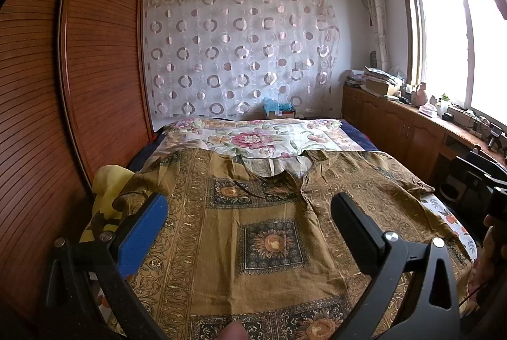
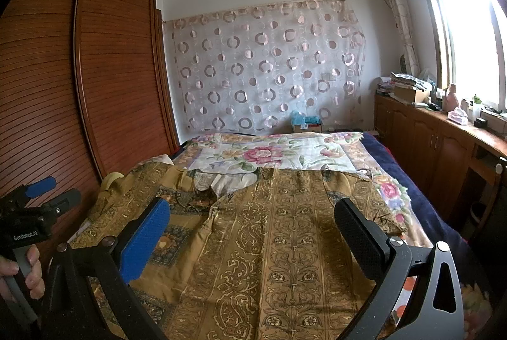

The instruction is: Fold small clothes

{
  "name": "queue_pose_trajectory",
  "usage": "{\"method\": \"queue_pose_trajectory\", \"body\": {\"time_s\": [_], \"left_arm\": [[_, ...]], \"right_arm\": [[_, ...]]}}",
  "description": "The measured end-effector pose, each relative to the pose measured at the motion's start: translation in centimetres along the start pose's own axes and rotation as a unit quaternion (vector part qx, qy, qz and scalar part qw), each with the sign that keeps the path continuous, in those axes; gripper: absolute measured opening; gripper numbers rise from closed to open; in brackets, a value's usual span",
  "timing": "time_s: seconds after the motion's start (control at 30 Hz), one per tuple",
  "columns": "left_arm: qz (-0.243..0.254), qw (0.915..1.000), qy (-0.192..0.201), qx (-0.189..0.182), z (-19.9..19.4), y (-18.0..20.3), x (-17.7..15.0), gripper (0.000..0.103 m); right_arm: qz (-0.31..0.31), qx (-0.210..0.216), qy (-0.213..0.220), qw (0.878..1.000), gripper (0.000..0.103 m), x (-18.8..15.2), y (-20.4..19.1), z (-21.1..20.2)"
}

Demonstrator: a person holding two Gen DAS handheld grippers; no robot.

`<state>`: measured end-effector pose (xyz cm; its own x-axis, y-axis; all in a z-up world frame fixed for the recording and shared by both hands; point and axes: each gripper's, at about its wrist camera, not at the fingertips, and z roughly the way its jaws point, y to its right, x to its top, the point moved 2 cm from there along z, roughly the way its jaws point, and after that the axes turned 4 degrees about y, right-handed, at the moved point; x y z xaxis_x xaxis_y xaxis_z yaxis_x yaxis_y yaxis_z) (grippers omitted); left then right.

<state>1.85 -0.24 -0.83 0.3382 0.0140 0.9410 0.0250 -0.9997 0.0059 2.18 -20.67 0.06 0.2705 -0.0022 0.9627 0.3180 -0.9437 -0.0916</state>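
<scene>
**Both grippers poised at the hem of a spread garment, before the first fold**

Nearest the cameras, the left gripper (image 1: 250,232) and the right gripper (image 2: 253,232) each hang above the cloth with jaws spread wide and nothing between them; neither touches fabric. In the right wrist view the left gripper appears again at the far left, held by a hand (image 2: 19,271), level with the right one and apart from it.

Directly beneath and ahead lies the task's object, an ochre patterned shirt (image 1: 269,241), spread flat on the bed (image 2: 421,206). Its hem is at the near edge under the grippers; its long axis runs straight away from them to the neckline (image 1: 279,172) at the far end. One sleeve (image 1: 396,178) reaches right; the other side bunches beside a yellow cloth (image 1: 107,184) at the left.

Beyond the collar lies a floral sheet (image 1: 253,137), then a curtain (image 1: 237,54) with ring motifs.

Judgement: each gripper is nearest its own side of the hem, so a lengthwise fold would likely begin with the side edges, the left arm serving the rumpled left side.
</scene>
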Motion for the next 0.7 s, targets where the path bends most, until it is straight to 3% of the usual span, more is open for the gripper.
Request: {"method": "queue_pose_trajectory", "body": {"time_s": [0.7], "left_arm": [[0.001,1.0000,0.002,0.001,-0.07,0.07,-0.03,0.103]], "right_arm": [[0.001,-0.001,-0.001,1.000,0.103,-0.07,0.11,0.09]]}}
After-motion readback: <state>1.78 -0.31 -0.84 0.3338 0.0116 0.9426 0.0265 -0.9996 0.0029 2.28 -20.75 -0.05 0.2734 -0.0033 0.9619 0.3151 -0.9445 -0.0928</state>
